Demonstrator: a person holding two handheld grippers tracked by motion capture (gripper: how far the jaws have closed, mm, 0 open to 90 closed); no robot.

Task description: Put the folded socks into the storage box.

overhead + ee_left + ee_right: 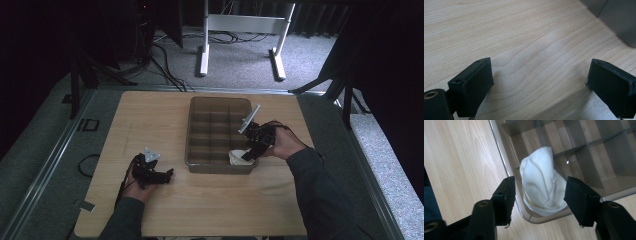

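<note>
White cloth [541,182] — tray's [501,152] corner compartment

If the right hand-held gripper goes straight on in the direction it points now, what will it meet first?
Most likely the white cloth in the near right corner compartment of the divided tray. The right hand-held gripper is open, its jaws on either side of the cloth; depth is unclear.

Between the right claw's [539,202] matt black jaws, soft white cloth [541,187] is seen in a glossy, smoky plastic tray [506,157]; pale smooth wood-grain worktop [461,157] lies beside.
</note>
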